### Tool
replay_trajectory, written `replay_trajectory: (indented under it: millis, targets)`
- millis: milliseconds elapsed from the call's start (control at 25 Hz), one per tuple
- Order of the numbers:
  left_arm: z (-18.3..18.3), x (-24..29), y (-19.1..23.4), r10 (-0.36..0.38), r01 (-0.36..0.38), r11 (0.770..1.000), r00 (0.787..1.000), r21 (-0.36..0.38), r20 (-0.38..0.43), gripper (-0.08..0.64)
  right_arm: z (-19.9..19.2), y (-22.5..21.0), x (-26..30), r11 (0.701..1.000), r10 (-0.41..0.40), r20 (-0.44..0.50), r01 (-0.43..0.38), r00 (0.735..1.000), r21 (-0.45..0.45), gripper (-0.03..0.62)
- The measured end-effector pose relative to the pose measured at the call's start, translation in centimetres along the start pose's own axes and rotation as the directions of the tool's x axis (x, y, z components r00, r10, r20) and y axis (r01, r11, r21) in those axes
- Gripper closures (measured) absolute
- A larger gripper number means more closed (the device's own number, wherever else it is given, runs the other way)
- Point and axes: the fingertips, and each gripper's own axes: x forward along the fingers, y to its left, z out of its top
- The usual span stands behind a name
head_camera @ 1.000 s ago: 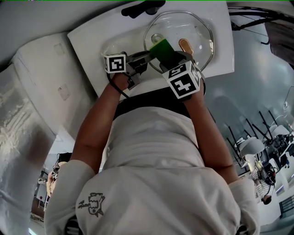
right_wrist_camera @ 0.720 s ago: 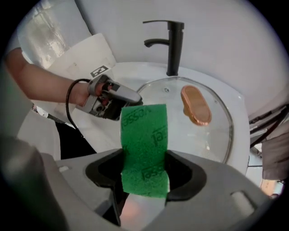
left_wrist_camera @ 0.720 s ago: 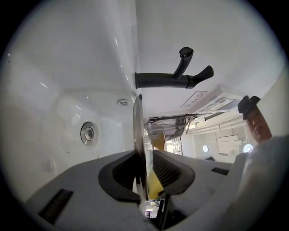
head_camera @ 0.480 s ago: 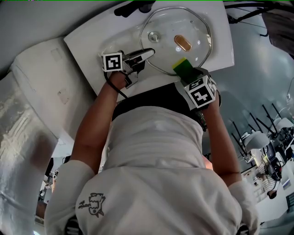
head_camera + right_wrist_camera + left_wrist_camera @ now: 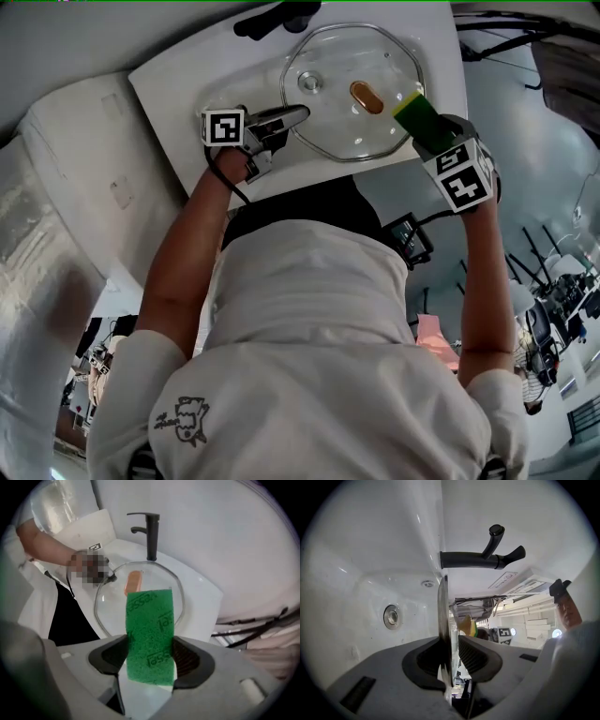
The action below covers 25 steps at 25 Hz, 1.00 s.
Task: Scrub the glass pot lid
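Note:
The glass pot lid (image 5: 352,89) lies level over the white sink (image 5: 197,84), its orange-brown knob (image 5: 366,97) near the middle. My left gripper (image 5: 292,114) is shut on the lid's left rim, which runs edge-on (image 5: 443,620) between the jaws in the left gripper view. My right gripper (image 5: 422,120) is shut on a green scouring sponge (image 5: 420,117) and hovers over the lid's right rim. In the right gripper view the sponge (image 5: 150,634) fills the gap between the jaws, with the lid (image 5: 140,597) below it.
A black faucet (image 5: 281,17) stands at the sink's far edge; it is also in the left gripper view (image 5: 480,558) and the right gripper view (image 5: 149,534). The drain (image 5: 392,616) sits in the basin. Black cables (image 5: 253,625) hang right of the sink.
My right gripper carried the sponge from the lid's left-centre across to its right rim and rose a little. The left gripper kept its hold in place.

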Motion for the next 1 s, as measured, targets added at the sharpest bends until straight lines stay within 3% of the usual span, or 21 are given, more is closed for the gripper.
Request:
replay_trajectory:
  millis: [80, 160, 320, 480, 680, 800, 880, 1000]
  targets:
    - [-0.1, 0.0, 0.0, 0.006, -0.006, 1.000, 1.000, -0.007, -0.002, 0.462, 2.7, -2.2, -0.6, 0.994, -0.004, 0.017, 0.005, 1.000, -0.111, 0.302]
    - [-0.1, 0.0, 0.1, 0.008, -0.008, 1.000, 1.000, -0.008, -0.003, 0.460, 6.3, -3.5, -0.6, 0.967, 0.003, 0.022, 0.003, 1.000, -0.254, 0.302]
    - [-0.1, -0.1, 0.2, 0.009, -0.009, 1.000, 1.000, -0.002, -0.004, 0.459, 12.8, -3.3, 0.8, 0.865, 0.051, 0.016, -0.036, 0.999, -0.500, 0.302]
    - [0.0, -0.2, 0.2, 0.011, -0.011, 1.000, 1.000, 0.004, -0.001, 0.457, 16.8, 0.3, 3.1, 0.701, 0.131, -0.033, -0.116, 0.991, -0.704, 0.302]
    - [0.2, -0.1, 0.2, 0.020, -0.021, 1.000, 0.999, 0.010, 0.035, 0.456, 19.5, 4.9, 5.3, 0.429, 0.187, -0.133, -0.202, 0.973, -0.881, 0.303]
    - [0.1, -0.1, 0.2, 0.023, -0.024, 1.000, 0.999, 0.014, 0.038, 0.456, 19.1, 7.0, 6.3, 0.269, 0.154, -0.208, -0.243, 0.966, -0.932, 0.304]
    - [0.0, -0.2, 0.3, 0.027, -0.027, 0.999, 0.999, 0.021, 0.039, 0.454, 18.9, 7.7, 6.8, 0.199, 0.132, -0.241, -0.264, 0.961, -0.944, 0.304]
    - [0.1, -0.4, 0.3, 0.032, -0.033, 0.999, 0.998, 0.033, 0.049, 0.453, 19.0, 7.9, 7.1, 0.167, 0.126, -0.269, -0.288, 0.955, -0.943, 0.307]
